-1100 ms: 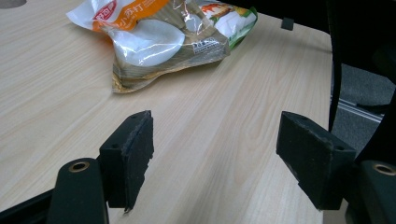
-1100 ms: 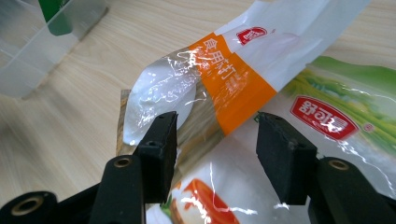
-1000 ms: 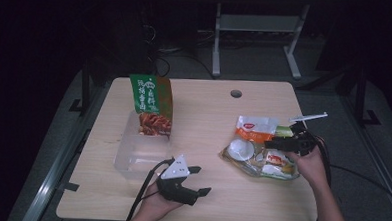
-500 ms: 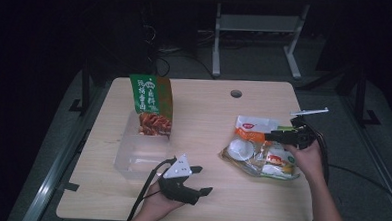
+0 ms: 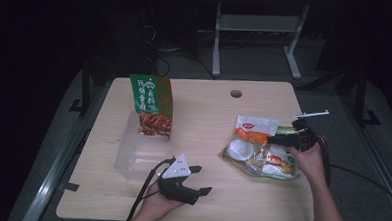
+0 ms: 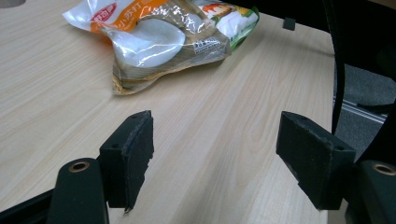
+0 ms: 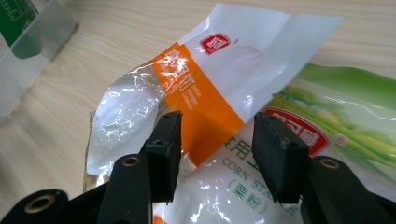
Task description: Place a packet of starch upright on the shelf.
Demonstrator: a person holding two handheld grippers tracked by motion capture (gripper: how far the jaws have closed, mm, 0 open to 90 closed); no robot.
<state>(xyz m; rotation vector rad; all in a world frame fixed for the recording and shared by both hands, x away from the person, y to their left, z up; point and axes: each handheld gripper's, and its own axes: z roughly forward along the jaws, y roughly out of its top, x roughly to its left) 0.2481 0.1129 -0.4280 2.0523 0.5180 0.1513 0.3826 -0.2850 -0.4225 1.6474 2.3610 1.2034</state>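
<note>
**Right gripper lines up on the orange-banded packet**

Since a second ago my right gripper (image 5: 283, 140) has slid left, off the far edge of the packet pile and over its middle, while my left gripper (image 5: 196, 179) has stayed parked near the table's front edge.

My right jaws are parted, not yet biting. In the right gripper view they straddle the orange-banded packet (image 7: 196, 88), which lies on top of the corn starch bag (image 7: 327, 135), with the green-printed bag under both. My left jaws stand wide open over bare wood, holding nothing, and point toward the same pile from across the table.

I judge the step in hand to be the reach for the top packet. Next I should ease the jaws down around the packet's crinkled edge and close on that film alone; the plastic looks slick and the bag beneath could come up with it if I bite too deep.

Across the table, well apart from the pile, the clear plastic bin (image 5: 141, 153) holds an upright green snack bag (image 5: 150, 104), likely where the packets go.

I work on a pale wood-grain table (image 5: 209, 116) with a cable hole near its far edge. Around it the room is dark, and a metal stand sits behind the table.
</note>
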